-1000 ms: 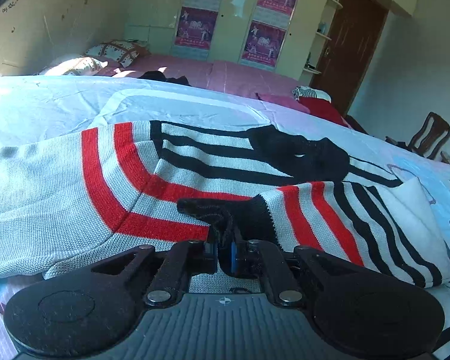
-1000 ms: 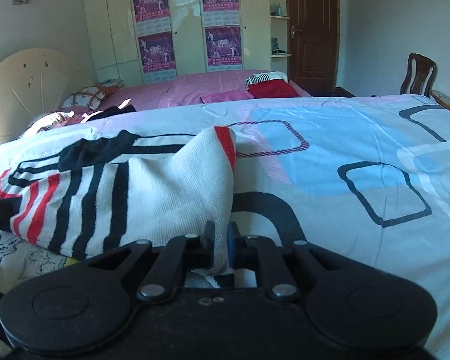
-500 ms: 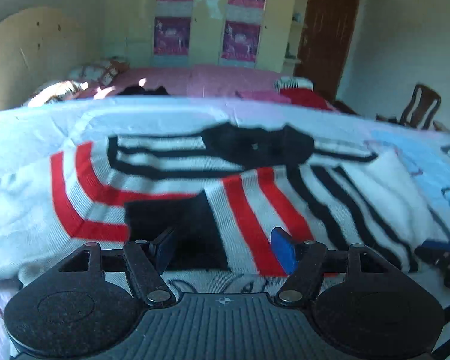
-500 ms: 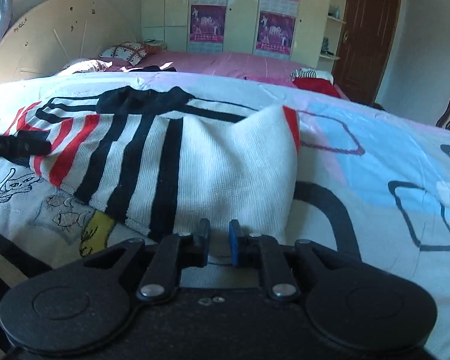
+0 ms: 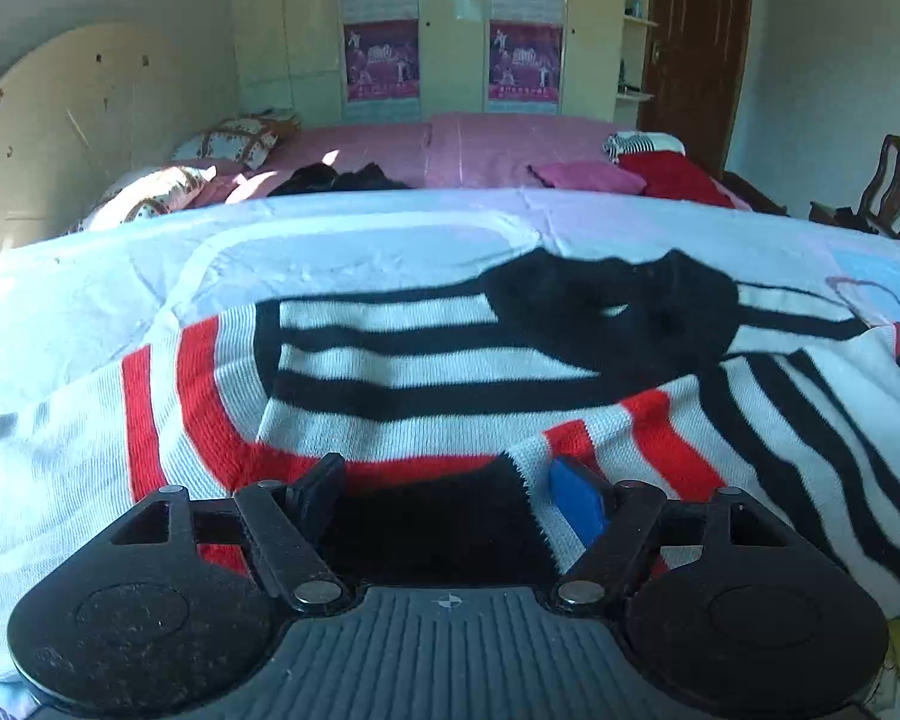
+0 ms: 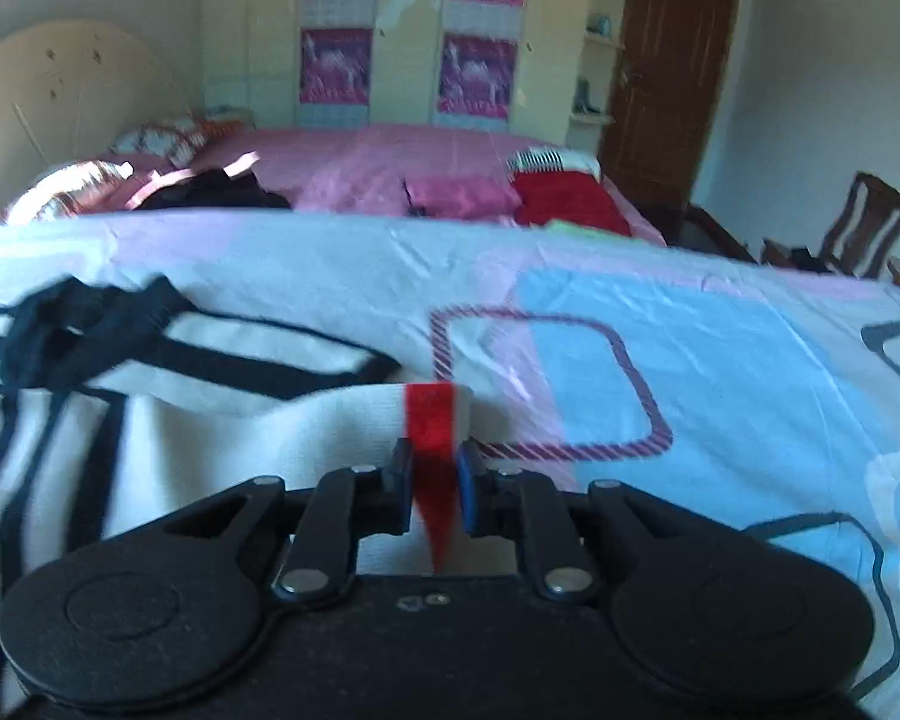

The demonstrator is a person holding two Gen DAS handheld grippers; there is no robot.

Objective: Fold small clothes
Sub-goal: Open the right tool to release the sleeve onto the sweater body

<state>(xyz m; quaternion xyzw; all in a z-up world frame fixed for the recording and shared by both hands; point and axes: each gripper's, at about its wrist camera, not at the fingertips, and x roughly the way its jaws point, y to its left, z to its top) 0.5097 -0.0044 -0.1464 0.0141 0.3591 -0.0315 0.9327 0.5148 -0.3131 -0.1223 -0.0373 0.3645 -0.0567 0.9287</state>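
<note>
A bedroom with cream wardrobe doors (image 5: 450, 30) bearing purple posters (image 5: 381, 60), a brown door (image 6: 672, 72) to the right and a wooden chair (image 6: 864, 228) by the wall. In the foreground lies a bedsheet (image 6: 720, 360) printed with blue and pink rounded squares; behind it a second bed under a pink cover (image 5: 480, 144) carries patterned pillows (image 5: 234, 138) and a red cloth (image 6: 570, 204)

A knitted sweater (image 5: 390, 360), white with black and red stripes and a black collar, lies spread on the printed sheet. One sleeve is folded across the body, its black cuff (image 5: 444, 516) pointing toward the left camera

The left gripper (image 5: 456, 495) is released: its jaws stand wide apart, one either side of the black cuff, and neither pad can be seen touching the cloth

The right gripper (image 6: 431, 480) is clenched on the sweater's edge at a red stripe (image 6: 432, 420), which runs down between the two pads; that corner of the knit stands raised above the sheet. The right view is slightly blurred
</note>
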